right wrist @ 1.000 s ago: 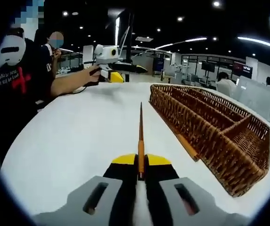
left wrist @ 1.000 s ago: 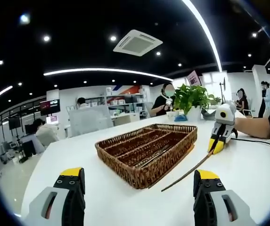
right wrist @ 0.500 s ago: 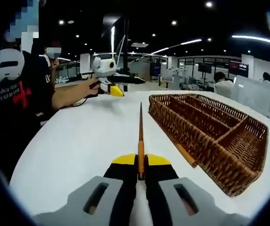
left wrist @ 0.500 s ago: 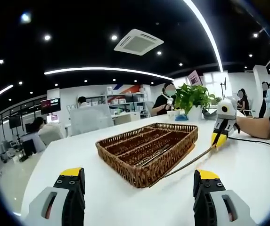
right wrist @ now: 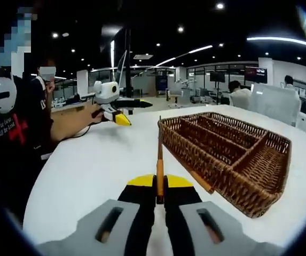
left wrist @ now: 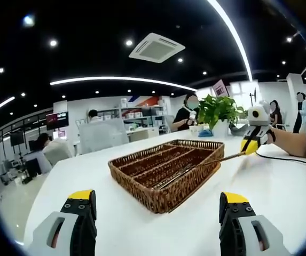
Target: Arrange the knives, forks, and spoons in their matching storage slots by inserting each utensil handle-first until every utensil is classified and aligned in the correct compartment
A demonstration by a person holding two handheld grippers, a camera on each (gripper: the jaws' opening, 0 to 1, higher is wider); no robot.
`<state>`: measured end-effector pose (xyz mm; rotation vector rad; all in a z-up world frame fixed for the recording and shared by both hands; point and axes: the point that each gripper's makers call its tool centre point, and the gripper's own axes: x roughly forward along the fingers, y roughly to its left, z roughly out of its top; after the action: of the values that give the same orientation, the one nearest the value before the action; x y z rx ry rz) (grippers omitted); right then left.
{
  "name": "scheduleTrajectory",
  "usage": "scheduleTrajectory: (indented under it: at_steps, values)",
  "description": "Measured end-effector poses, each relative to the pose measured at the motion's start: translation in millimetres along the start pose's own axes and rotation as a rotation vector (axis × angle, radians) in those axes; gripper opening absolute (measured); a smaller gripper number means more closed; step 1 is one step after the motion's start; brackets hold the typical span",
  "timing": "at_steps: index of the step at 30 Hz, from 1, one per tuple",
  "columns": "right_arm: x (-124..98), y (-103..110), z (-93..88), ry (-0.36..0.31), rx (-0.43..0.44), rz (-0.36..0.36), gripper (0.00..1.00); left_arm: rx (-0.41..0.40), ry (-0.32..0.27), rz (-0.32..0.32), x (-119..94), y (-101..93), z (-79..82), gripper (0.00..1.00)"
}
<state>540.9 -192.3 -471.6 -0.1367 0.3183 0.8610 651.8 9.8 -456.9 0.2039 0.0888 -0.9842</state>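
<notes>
A brown wicker tray [left wrist: 136,184] with long compartments sits mid-table, and a few utensils [left wrist: 177,173] lie in one slot. My left gripper [left wrist: 157,205] hovers open in front of it, holding nothing. In the right gripper view my right gripper [right wrist: 159,184] is shut on a slim wood-handled utensil [right wrist: 159,154] that points forward, left of the tray [right wrist: 187,152]. From the left gripper view, the right gripper [left wrist: 250,145] holds that utensil [left wrist: 217,159] slanting down over the tray's right rim. The left gripper [right wrist: 115,113] appears far left.
A second wood-handled utensil [right wrist: 199,180] lies on the white table against the tray's near wall. A potted plant [left wrist: 217,112] and a cable [left wrist: 291,160] are beyond the tray. The person's arm [right wrist: 70,120] reaches over the table. Other people sit far behind.
My right gripper has lifted the utensil off the table and swung its free end up over the tray's rim. The left gripper has stayed put, open.
</notes>
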Motion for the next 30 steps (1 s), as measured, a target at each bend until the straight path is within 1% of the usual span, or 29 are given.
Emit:
scheduleTrajectory:
  at_steps: [2, 9, 10, 11, 12, 14, 16, 18, 21, 26, 27, 30]
  values:
    - [-2, -3, 1.2, 0.0, 0.009, -0.017, 0.03, 0.003, -0.004, -0.002, 0, -0.6, 0.6, 1.0]
    - [-13, -25, 8.7, -0.015, 0.045, -0.148, 0.03, 0.006, 0.0, -0.006, 1, -1.8, -0.3, 1.0]
    - [-17, -32, 7.6, -0.005, 0.046, -0.194, 0.03, 0.006, 0.001, -0.006, 1, -1.6, -0.5, 1.0]
    - [-18, -37, 6.8, -0.002, 0.041, -0.222, 0.03, 0.006, 0.001, -0.006, 1, -1.6, -0.6, 1.0]
    - [-21, -43, 3.7, 0.011, 0.076, -0.254, 0.03, 0.006, 0.002, -0.007, 1, -1.8, -0.7, 1.0]
    - [-25, -53, 3.6, -0.003, 0.096, -0.3, 0.03, 0.009, 0.002, -0.009, 1, -2.3, -0.5, 1.0]
    - [-30, -60, 3.7, -0.008, 0.101, -0.33, 0.03, 0.01, 0.002, -0.007, 1, -2.1, -0.1, 1.0]
    - [-35, -66, 6.5, -0.029, 0.135, -0.355, 0.03, 0.009, 0.001, -0.008, 1, -2.1, 0.5, 1.0]
    - [-40, -73, 7.2, -0.029, 0.132, -0.399, 0.03, 0.009, 0.001, -0.005, 0, -0.9, 0.4, 1.0]
    - [-54, -91, 4.0, -0.024, 0.153, -0.501, 0.03, 0.01, 0.002, -0.005, 0, -0.6, 0.0, 1.0]
    - [-58, -96, 2.8, -0.018, 0.151, -0.537, 0.03, 0.01, 0.002, -0.005, 0, -0.6, 0.0, 1.0]
    - [-67, -107, -0.9, -0.009, 0.174, -0.603, 0.03, 0.01, 0.001, 0.0, 0, 0.3, 0.2, 1.0]
